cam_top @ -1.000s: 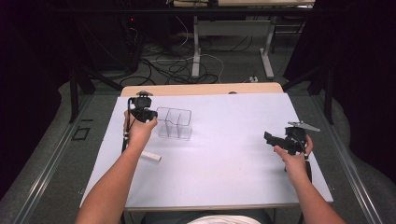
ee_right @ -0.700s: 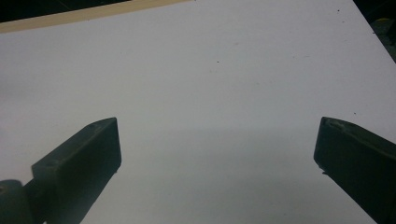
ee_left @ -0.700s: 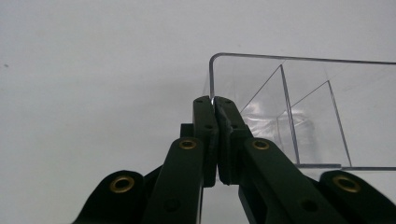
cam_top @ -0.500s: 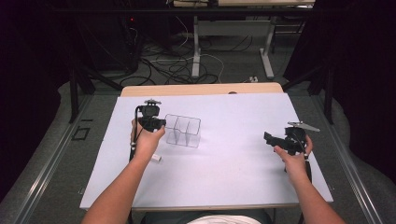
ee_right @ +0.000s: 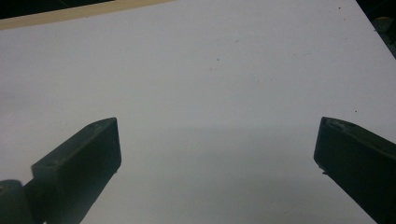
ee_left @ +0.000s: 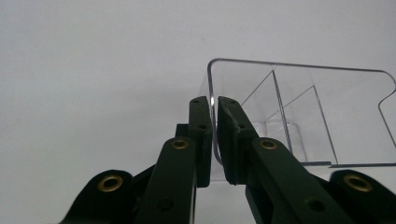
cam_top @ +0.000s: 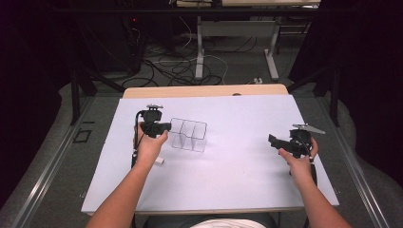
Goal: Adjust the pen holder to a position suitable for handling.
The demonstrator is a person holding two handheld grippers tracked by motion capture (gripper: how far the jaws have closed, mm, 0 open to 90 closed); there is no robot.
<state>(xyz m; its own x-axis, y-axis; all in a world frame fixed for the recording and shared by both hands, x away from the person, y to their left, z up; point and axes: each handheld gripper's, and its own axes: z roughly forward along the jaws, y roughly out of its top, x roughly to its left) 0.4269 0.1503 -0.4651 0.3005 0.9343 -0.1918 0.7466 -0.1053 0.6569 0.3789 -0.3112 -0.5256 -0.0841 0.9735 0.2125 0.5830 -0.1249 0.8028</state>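
A clear plastic box (cam_top: pixel 189 135) with inner dividers stands on the white table (cam_top: pixel 237 180), left of centre. My left gripper (cam_top: pixel 167 127) reaches it from the left. In the left gripper view its jaws (ee_left: pixel 215 105) straddle the near wall of the box (ee_left: pixel 299 107). They have just been opening, and a thin gap shows beside the wall. My right gripper (cam_top: pixel 272 139) hovers at the table's right side. In the right gripper view it (ee_right: pixel 217 126) stands wide open over bare white surface.
A small white piece (cam_top: pixel 159 161) lies on the table under my left wrist. A wooden edge (cam_top: pixel 204 90) runs along the far side of the table. Beyond it are cables and desk legs on a dark floor.
My left hand has drawn the clear box to the right and a little nearer. The right hand has stayed put.
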